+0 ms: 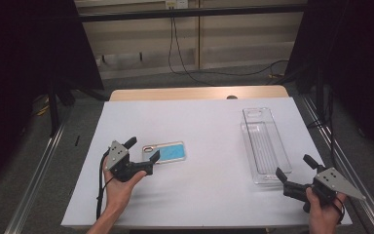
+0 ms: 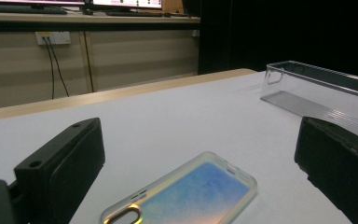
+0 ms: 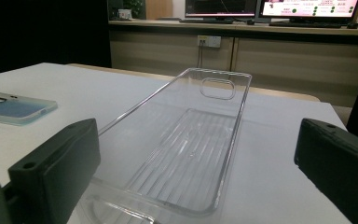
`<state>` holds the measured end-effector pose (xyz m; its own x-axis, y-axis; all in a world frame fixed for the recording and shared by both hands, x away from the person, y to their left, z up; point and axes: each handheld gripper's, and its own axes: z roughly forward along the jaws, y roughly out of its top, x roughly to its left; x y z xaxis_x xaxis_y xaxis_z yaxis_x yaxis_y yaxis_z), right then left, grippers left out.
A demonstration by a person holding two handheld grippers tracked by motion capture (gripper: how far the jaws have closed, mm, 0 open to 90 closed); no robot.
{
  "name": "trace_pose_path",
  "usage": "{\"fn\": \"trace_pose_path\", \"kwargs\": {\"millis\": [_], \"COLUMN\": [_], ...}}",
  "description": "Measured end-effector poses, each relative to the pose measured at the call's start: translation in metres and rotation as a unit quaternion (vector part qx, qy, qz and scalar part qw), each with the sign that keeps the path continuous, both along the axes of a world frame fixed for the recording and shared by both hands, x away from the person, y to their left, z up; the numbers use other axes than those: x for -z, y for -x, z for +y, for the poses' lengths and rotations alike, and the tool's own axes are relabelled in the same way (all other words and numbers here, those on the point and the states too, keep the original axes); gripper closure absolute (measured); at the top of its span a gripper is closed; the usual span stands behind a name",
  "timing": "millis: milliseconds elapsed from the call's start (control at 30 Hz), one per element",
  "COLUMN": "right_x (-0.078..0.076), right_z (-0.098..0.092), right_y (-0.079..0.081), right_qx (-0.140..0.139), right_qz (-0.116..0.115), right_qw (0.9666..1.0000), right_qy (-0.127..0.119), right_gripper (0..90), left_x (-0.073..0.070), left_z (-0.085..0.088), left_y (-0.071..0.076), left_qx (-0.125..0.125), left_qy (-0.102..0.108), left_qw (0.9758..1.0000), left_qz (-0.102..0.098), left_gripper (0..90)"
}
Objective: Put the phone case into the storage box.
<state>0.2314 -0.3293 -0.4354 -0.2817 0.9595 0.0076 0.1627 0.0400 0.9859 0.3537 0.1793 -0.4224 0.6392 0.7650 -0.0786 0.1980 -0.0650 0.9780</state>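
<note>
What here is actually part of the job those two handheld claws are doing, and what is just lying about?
In the job:
- blue phone case, between the open jaws of the left gripper
- clear plastic tray, its near end just ahead of the open right gripper

Just lying about:
- cables on the floor past the table
- monitors on the far desk

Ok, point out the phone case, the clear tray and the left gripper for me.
phone case point(image 1: 168, 152): high view, middle of its blue back.
clear tray point(image 3: 241, 108): right gripper view, its right side wall.
left gripper point(image 1: 142, 148): high view, midway between its open jaws.
</note>
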Motion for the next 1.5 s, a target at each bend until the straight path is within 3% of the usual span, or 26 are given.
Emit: {"fn": "trace_pose_path", "kwargs": {"millis": [200,333,433,633,800,867,967,1100,1300,1333,1500], "right_x": [0.000,0.000,0.000,0.000,0.000,0.000,0.000,0.000,0.000,0.000,0.000], "right_z": [0.000,0.000,0.000,0.000,0.001,0.001,0.001,0.001,0.001,0.001,0.001], "right_y": [0.000,0.000,0.000,0.000,0.000,0.000,0.000,0.000,0.000,0.000,0.000], "right_qx": [-0.002,-0.001,0.002,0.000,-0.004,-0.004,-0.004,-0.004,-0.005,-0.004,-0.004], "right_qz": [0.001,0.000,-0.001,0.000,0.002,0.002,0.001,0.001,0.000,0.001,0.001], "right_qw": [1.0000,1.0000,1.0000,1.0000,1.0000,1.0000,1.0000,1.0000,1.0000,1.0000,1.0000], "right_qy": [0.001,0.001,0.001,0.001,0.002,0.002,0.003,0.002,0.003,0.002,0.002], "right_gripper": [0.0,0.0,0.0,0.0,0.0,0.0,0.0,0.0,0.0,0.0,0.0], "left_x": [-0.002,-0.003,-0.003,-0.004,-0.005,-0.005,-0.006,-0.008,-0.011,-0.012,-0.014], "left_z": [-0.002,-0.002,-0.001,-0.002,-0.002,-0.001,-0.001,0.004,0.004,0.004,0.002], "left_y": [-0.005,-0.004,-0.005,-0.005,-0.004,-0.004,-0.003,-0.003,-0.003,-0.003,-0.006], "left_qx": [-0.002,-0.006,0.002,0.023,0.036,0.033,0.030,0.045,0.068,0.075,0.085], "left_qy": [0.001,-0.009,-0.008,-0.025,-0.018,-0.021,-0.018,-0.012,-0.015,-0.017,-0.038], "left_qw": [1.0000,0.9998,0.9999,0.9994,0.9991,0.9990,0.9991,0.9983,0.9966,0.9954,0.9922], "left_qz": [-0.003,-0.014,-0.012,0.002,0.018,0.021,0.024,0.035,0.045,0.057,0.083], "left_gripper": [3.8,7.5,15.5,27.3,44.7,46.1,56.4,71.3,87.3,88.8,90.0]}}
